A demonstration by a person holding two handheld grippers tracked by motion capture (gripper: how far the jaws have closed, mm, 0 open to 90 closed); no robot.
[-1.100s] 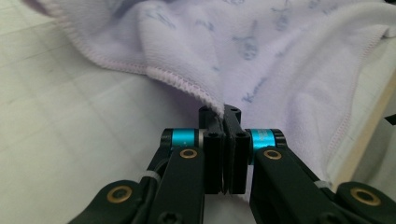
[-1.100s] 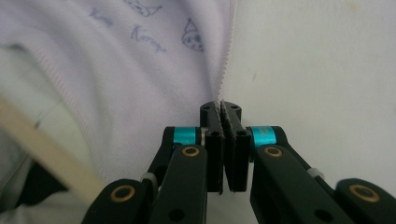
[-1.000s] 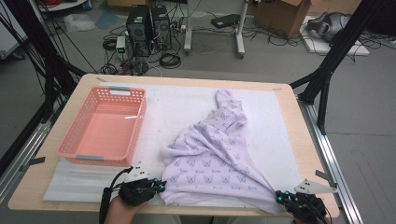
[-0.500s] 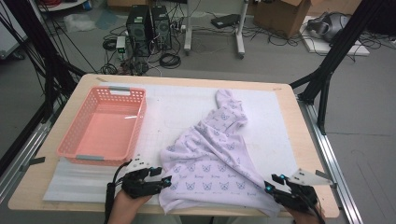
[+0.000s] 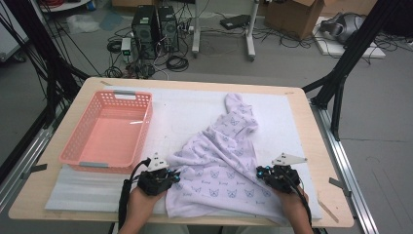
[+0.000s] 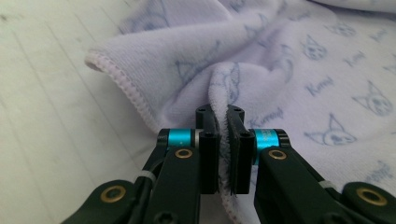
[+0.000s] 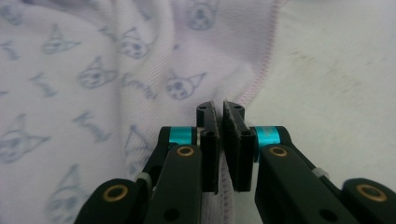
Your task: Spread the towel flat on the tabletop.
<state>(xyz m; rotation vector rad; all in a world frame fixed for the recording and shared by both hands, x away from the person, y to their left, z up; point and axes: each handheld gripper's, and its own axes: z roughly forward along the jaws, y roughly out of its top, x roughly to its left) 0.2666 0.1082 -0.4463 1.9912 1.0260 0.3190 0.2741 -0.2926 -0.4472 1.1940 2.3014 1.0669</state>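
One camera hangs high over the person's side of the surface [image 5: 311,146], looking forward and down, taking in the whole top and the cluttered floor beyond. Another rides on the left gripper [image 6: 223,140], very close and low, looking along its black jaws at a fold of the lilac towel [image 6: 289,60]. The third sits on the right gripper [image 7: 223,135], equally near, facing the towel's hemmed edge. All three views share the towel's near end.
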